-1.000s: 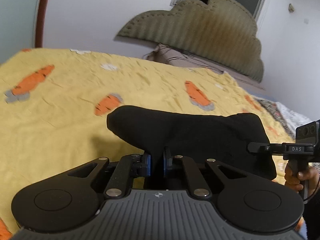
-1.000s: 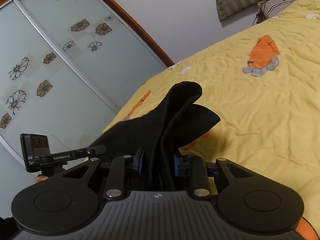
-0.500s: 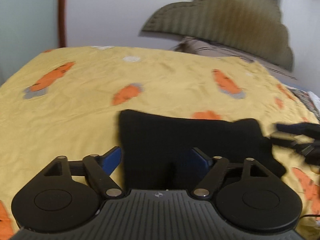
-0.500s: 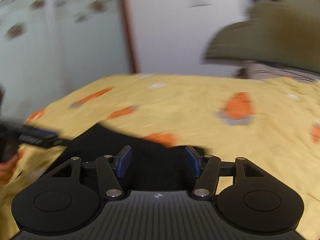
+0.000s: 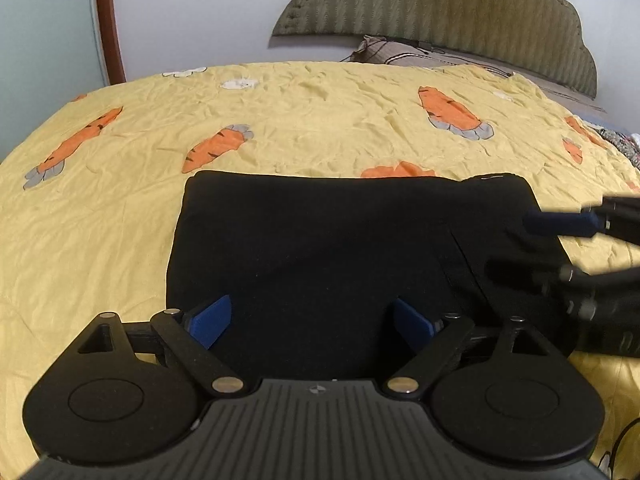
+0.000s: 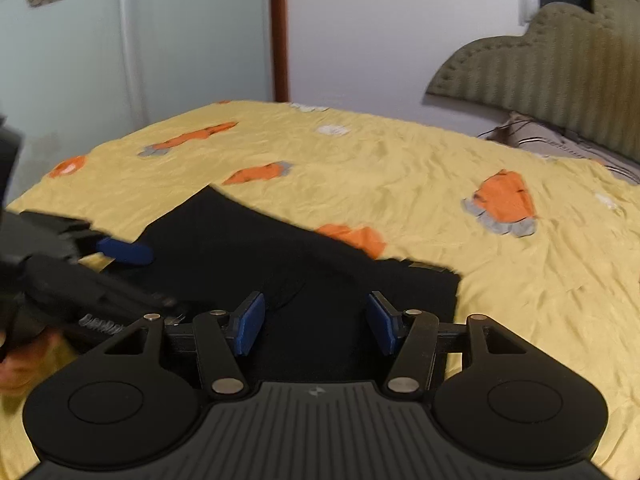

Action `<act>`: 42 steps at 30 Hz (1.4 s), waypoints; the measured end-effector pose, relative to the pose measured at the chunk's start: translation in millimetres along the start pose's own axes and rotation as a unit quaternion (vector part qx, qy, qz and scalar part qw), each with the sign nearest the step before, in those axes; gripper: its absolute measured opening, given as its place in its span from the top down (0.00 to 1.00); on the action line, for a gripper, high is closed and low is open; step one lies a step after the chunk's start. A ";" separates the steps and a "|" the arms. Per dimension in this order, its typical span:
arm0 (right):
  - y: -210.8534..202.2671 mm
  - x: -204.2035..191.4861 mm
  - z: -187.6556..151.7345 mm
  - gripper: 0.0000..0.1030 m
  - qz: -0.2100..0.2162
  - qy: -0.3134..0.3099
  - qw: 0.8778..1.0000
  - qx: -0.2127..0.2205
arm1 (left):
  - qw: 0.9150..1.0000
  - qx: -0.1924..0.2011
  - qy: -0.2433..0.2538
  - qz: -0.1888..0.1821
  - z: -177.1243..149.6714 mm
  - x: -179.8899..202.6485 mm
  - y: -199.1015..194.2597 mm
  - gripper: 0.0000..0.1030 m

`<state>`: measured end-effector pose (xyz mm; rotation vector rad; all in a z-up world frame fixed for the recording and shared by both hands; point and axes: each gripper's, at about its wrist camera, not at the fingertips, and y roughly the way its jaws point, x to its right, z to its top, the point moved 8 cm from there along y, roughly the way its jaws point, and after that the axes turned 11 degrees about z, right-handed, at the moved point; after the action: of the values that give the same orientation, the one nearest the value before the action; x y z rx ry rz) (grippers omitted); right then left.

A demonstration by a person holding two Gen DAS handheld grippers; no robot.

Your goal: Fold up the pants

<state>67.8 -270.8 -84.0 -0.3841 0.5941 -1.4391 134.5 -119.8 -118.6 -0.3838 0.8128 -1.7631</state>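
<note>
**Folded pants lie flat, both tongs spread above the near edge**

The black pants (image 5: 340, 248) lie on the bed's yellow carrot-print bedspread (image 5: 120, 240) as a flat, roughly rectangular bundle, its long axis running left to right across both wrist views. A seam or pocket line shows toward its right end.

The left tongs (image 5: 310, 322) have just been opening, and their blue pads now stand wide apart over the near edge of the cloth, with fabric below the gap but nothing pinched. The right tongs (image 6: 314, 322) stand part-way spread, likewise hovering over the near edge at the bundle's right portion, pads clear of the cloth. In the left wrist view the right tongs reach in over the right end of the pants; in the right wrist view the left tongs sit at the left end, with part of a hand behind them.

So the pants lie directly ahead of and below both tongs, each hand nearest its own end. Judging by the tidy shape, the fold looks laid down. If another fold is wanted, it would probably go across the long axis, one end carried over onto the other; either hand is equally well placed to start it.
</note>
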 end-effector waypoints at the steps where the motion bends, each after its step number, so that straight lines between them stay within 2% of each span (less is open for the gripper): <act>1: 3.8 -0.1 -4.0 0.46 -0.005 -0.005 1.000 -0.009 | 1.000 0.001 -0.001 0.002 -0.2 -0.1 -0.3 0.10; 3: 17.4 7.5 -12.2 0.46 -0.044 -0.026 0.998 -0.030 | 1.000 0.002 0.001 0.008 -1.2 0.5 -0.7 0.10; 6: 16.7 15.1 -11.4 0.44 -0.043 -0.007 0.999 -0.019 | 1.000 0.006 0.006 0.018 -2.3 2.1 -2.7 0.09; 9: 4.7 11.5 -9.3 0.44 -0.064 -0.018 0.998 -0.013 | 1.000 0.006 0.006 0.022 -2.6 2.4 -3.5 0.08; 13: -4.4 0.3 -14.0 0.44 -0.046 -0.015 0.999 -0.006 | 1.000 0.007 0.007 0.024 -3.0 2.6 -4.1 0.07; 19: -2.1 0.7 -30.8 0.44 -0.061 -0.027 0.997 -0.027 | 0.999 0.009 0.012 0.031 -5.0 3.9 -5.1 0.06; 28: -0.3 6.7 -34.7 0.36 -0.069 -0.028 0.997 -0.023 | 0.999 0.016 0.014 0.039 -7.8 5.5 -4.9 0.03; 32: -1.3 9.0 -35.3 0.34 -0.067 -0.022 0.997 -0.021 | 0.999 0.018 0.019 0.037 -5.6 2.6 -10.0 0.04; 34: -6.6 8.5 -32.1 0.34 -0.072 -0.019 0.997 -0.016 | 0.998 0.036 0.011 0.048 1.5 -9.8 -14.3 0.04; 36: -12.0 6.7 -21.4 0.34 -0.061 -0.022 0.998 0.000 | 0.996 0.045 -0.006 0.071 13.2 -26.8 -9.3 0.03; 39: -3.2 7.2 2.0 0.34 -0.030 -0.024 0.999 0.009 | 0.997 0.004 -0.037 0.072 30.1 -45.0 17.7 0.06; 41: 15.9 8.8 14.0 0.36 -0.013 -0.035 0.999 -0.003 | 0.997 -0.018 -0.049 0.051 38.8 -48.3 38.6 0.07; 42: 29.0 12.6 16.9 0.39 -0.004 -0.034 0.999 -0.017 | 0.997 -0.029 -0.050 0.052 41.5 -49.3 49.4 0.07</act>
<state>101.6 -281.9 -89.3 -0.4609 0.5642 -1.4189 212.0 -95.8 -116.4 -0.4578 0.7998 -1.6128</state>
